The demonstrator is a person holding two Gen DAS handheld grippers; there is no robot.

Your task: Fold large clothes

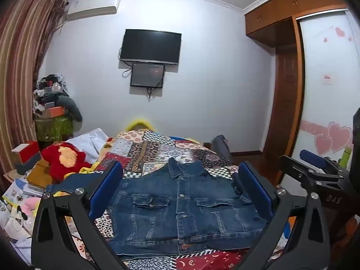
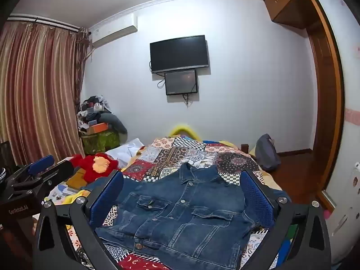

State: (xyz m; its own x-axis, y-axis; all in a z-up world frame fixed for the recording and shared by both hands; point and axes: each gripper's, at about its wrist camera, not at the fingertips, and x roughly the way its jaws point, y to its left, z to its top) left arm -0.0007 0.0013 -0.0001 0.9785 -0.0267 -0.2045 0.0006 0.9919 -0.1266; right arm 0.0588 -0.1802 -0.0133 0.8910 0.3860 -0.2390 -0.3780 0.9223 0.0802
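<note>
A blue denim jacket lies front-up and buttoned on the patchwork quilt, collar toward the far wall; its sleeves spread out to the sides. It also shows in the right wrist view. My left gripper is open and empty, held above the jacket with its blue pads either side. My right gripper is open and empty too, above the jacket. Each gripper shows in the other's view: the right one at the right, the left one at the left.
A red plush toy, white cloth, books and boxes crowd the bed's left side. A grey bag sits at the bed's far right corner. A wardrobe stands to the right; striped curtains hang left. A TV is on the far wall.
</note>
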